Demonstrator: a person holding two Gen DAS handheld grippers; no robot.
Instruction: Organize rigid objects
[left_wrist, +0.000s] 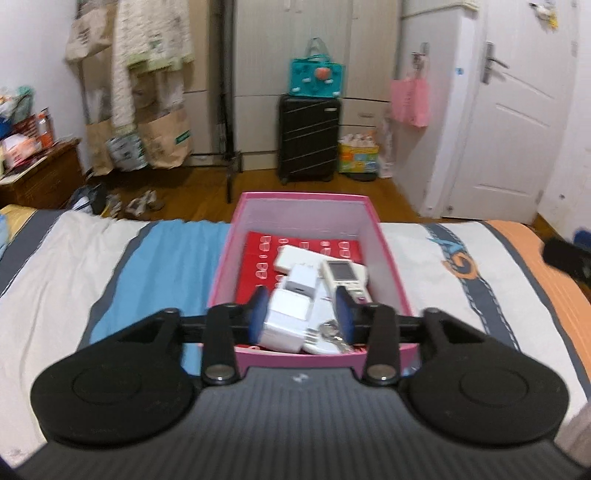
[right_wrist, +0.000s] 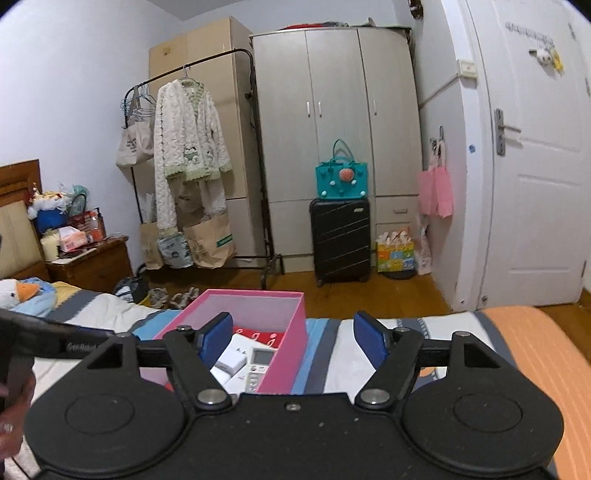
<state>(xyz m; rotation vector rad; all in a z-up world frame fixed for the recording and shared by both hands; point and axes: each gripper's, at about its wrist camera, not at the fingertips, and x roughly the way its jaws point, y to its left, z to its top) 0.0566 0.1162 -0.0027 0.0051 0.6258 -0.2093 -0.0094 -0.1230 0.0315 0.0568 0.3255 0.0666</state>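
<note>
Left gripper (left_wrist: 301, 314) is over the near end of the pink box (left_wrist: 391, 254), which sits on the striped bedspread (left_wrist: 159, 258). Its blue pads (left_wrist: 258, 314) stand apart with the white charger (left_wrist: 286, 319) between them; the left pad looks to be against the charger's side, the right pad shows a gap. I can't tell if it's actually gripped or lying loose, since the view is motion-blurred.

Inside the box: red card (left_wrist: 258, 254) lining the bottom, a second white adapter (left_wrist: 293, 260) farther back, a white remote (left_wrist: 345, 277) lying toward the right wall, and keys (left_wrist: 330, 330) near the front wall by the charger.

Right gripper (right_wrist: 291, 341) hangs above the bed just right of the box, fingers spread wide with nothing between them. In the right wrist view the remote (right_wrist: 260, 363) and an adapter (right_wrist: 231, 360) show through the gap.
</note>
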